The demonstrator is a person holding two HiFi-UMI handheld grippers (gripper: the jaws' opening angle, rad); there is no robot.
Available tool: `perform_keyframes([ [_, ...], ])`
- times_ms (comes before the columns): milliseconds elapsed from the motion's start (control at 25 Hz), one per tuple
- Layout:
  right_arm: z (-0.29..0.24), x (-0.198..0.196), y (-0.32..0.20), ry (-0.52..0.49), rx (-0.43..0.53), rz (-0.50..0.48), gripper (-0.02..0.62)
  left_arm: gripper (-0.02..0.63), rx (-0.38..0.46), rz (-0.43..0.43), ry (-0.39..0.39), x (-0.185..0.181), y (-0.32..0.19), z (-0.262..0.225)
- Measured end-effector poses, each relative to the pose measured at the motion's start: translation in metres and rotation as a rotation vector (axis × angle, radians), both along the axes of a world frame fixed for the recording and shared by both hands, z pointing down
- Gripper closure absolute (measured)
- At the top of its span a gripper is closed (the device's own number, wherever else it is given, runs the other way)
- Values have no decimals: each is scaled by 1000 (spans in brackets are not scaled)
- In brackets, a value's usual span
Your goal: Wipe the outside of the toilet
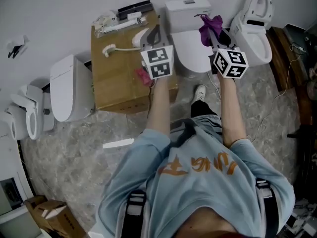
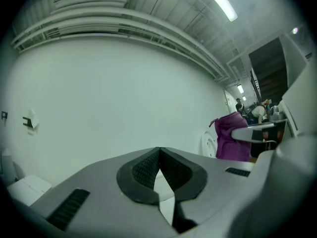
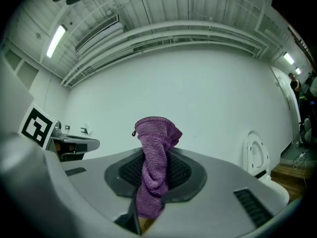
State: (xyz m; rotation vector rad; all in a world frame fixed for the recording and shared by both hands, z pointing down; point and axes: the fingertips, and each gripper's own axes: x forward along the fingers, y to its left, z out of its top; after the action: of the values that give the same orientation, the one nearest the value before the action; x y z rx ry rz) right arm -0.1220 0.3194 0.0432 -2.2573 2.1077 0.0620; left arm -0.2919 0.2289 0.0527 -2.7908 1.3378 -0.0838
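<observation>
Cloth [image 3: 154, 133], purple, sits clamped in right gripper [image 3: 154, 155] fingers [image 3: 184, 173]; left gripper [image 2: 159, 149] fingers [image 2: 142, 170] closed together, empty.

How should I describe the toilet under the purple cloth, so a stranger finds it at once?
Along the white wall stands a cardboard box; the toilet is just right of it, under the right gripper's purple cloth. Unlike its right neighbour, whose lid stands up, its lid is shut.

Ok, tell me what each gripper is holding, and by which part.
Right gripper clamps the purple terry cloth at its bunched middle. Left gripper: shut, holding nothing.
</observation>
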Motion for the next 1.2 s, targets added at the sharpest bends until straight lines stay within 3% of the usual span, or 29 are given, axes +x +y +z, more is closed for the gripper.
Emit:
perform_keyframes([
  [160,25,55,-52,-41,-69,-33,499,581,-75,-11,-14,55,-34,26],
  [320,46,92,-115,-155,-90,-112,499,581,-123,-42,-72,104,-78,44],
  [440,43,116,-158,-223,-68,-152,499,581,-134,-65,-74,135,-108,41],
  [600,11,123,-197,-179,-7,-255,499,581,-89,-119,-50,156,-138,13],
  [960,-28,147,-248,-52,31,-365,499,581,-69,-161,-49,197,-188,-13],
  [1200,-14,184,-272,-87,12,-356,499,581,-96,-157,-27,224,-210,-1],
])
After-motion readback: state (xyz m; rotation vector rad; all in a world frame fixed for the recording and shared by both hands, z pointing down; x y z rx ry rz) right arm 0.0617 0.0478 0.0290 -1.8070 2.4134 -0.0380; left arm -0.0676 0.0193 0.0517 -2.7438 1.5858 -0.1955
